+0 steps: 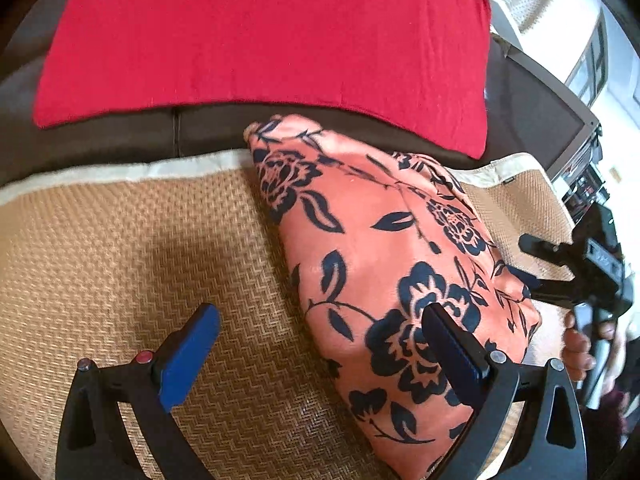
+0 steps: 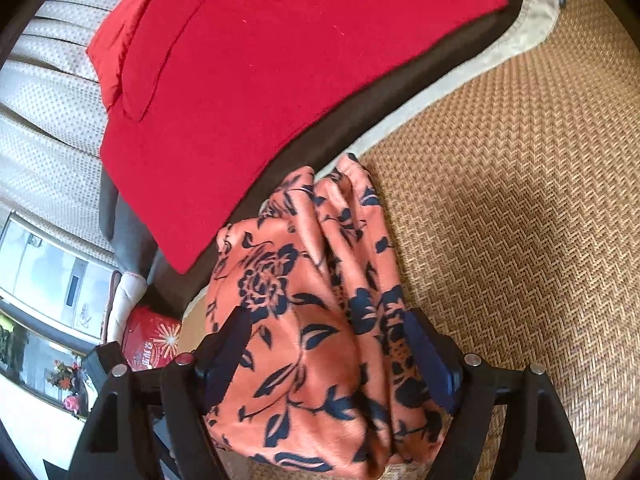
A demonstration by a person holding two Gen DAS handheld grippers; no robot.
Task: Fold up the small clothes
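Right wrist: right hand-held gripper [image 2: 326, 356] (angled down) straddles floral garment [image 2: 304, 320].

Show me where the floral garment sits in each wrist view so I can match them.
Left wrist view: the orange floral garment runs from centre to lower right on the woven mat.
Right wrist view: the orange floral garment fills the lower centre, between the tool fingers.
Shared landmark: the red cloth lying beyond it in both views.
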